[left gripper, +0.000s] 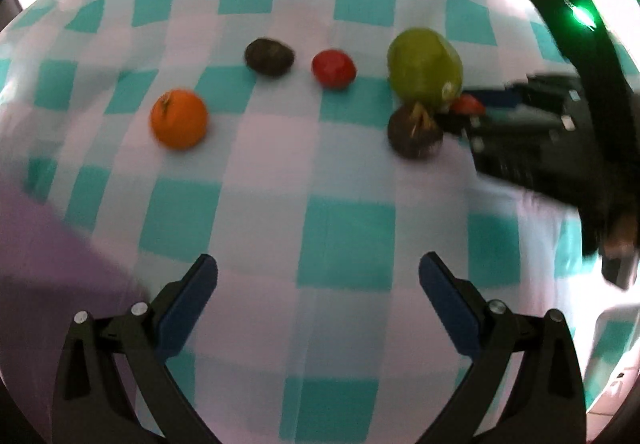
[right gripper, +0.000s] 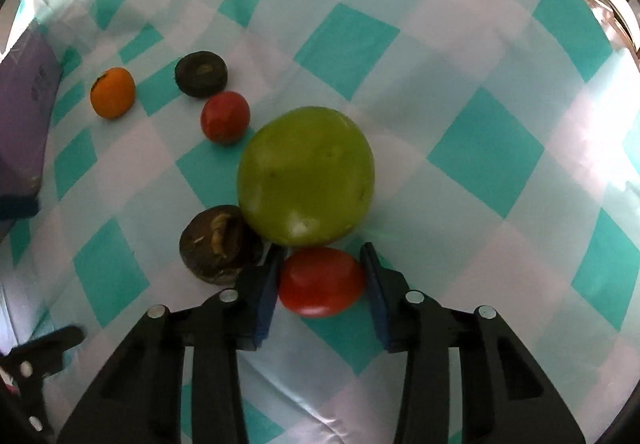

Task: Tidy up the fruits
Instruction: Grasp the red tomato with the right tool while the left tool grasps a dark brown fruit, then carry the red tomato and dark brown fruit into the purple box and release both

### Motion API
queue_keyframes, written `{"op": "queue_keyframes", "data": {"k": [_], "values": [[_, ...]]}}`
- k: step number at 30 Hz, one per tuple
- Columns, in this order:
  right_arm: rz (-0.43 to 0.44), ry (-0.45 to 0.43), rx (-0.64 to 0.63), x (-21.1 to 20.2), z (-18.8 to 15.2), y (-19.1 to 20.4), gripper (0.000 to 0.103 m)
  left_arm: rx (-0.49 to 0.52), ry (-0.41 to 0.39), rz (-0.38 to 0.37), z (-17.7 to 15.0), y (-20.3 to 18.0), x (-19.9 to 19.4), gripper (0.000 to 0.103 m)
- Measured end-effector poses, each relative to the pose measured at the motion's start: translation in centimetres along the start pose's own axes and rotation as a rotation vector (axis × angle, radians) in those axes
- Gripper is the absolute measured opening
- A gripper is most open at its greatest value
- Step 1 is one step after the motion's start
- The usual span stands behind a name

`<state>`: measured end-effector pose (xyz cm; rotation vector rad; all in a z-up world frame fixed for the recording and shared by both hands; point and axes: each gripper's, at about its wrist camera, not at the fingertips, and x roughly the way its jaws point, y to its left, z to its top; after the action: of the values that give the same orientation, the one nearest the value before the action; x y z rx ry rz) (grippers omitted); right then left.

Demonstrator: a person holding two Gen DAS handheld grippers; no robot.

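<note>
Several fruits lie on a teal-and-white checked cloth (left gripper: pixel 344 236). An orange (left gripper: pixel 179 119) (right gripper: pixel 112 92), a dark round fruit (left gripper: pixel 269 57) (right gripper: pixel 201 74), a red tomato (left gripper: pixel 333 68) (right gripper: pixel 225 117), a big green apple (left gripper: pixel 425 67) (right gripper: pixel 306 176) and a brown fruit (left gripper: pixel 414 131) (right gripper: pixel 218 245) are spread out. My right gripper (right gripper: pixel 322 268) has its jaws around a second red tomato (right gripper: pixel 322 281) (left gripper: pixel 468 105), pads at its sides; a grip cannot be told. My left gripper (left gripper: pixel 318 276) is open and empty, nearer than the fruits.
A purple box (right gripper: pixel 24 112) (left gripper: pixel 44 244) sits at the left edge of the cloth. The right gripper's black body (left gripper: pixel 540 132) fills the right side of the left wrist view. The left gripper's finger (right gripper: pixel 40 360) shows at the lower left.
</note>
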<state>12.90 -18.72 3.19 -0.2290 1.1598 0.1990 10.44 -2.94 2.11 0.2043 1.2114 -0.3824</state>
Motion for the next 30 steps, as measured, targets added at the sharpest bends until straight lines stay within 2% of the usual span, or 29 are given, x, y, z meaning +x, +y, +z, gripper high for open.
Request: {"op": "queue_keyframes", "data": {"k": [4, 8, 16, 19, 20, 23, 26, 30], "values": [[-0.012, -0.059, 0.107, -2.6, -1.2, -1.7, 0.039, 0.029, -0.012, -0.017, 1.9, -1.0, 1.2, 0.101], [-0.018, -0.096, 0.155, -4.7, -2.7, -2.8, 0.039, 0.055, -0.017, -0.041, 3.6, -2.2, 2.7, 0.101], [-0.009, -0.1, 0.218, -5.3, -4.9, -3.3, 0.039, 0.144, -0.057, -0.036, 6.0, -4.1, 4.7, 0.099], [-0.011, -0.103, 0.218, -5.3, -5.1, -2.5, 0.039, 0.182, -0.093, -0.027, 6.3, -4.4, 5.0, 0.093], [-0.011, -0.105, 0.223, -5.4, -5.2, -2.3, 0.039, 0.189, -0.106, -0.029, 6.3, -4.4, 4.9, 0.086], [-0.018, -0.106, 0.24, -5.4, -5.5, -1.9, 0.039, 0.226, -0.135, -0.049, 6.1, -4.5, 3.9, 0.041], [-0.008, -0.097, 0.272, -5.4, -5.7, -1.7, 0.039, 0.223, -0.108, -0.078, 6.3, -4.6, 3.8, 0.04], [0.039, -0.063, 0.306, -5.3, -5.9, -1.1, 0.039, 0.18, -0.085, -0.078, 4.3, -2.6, 2.9, 0.04]]}}
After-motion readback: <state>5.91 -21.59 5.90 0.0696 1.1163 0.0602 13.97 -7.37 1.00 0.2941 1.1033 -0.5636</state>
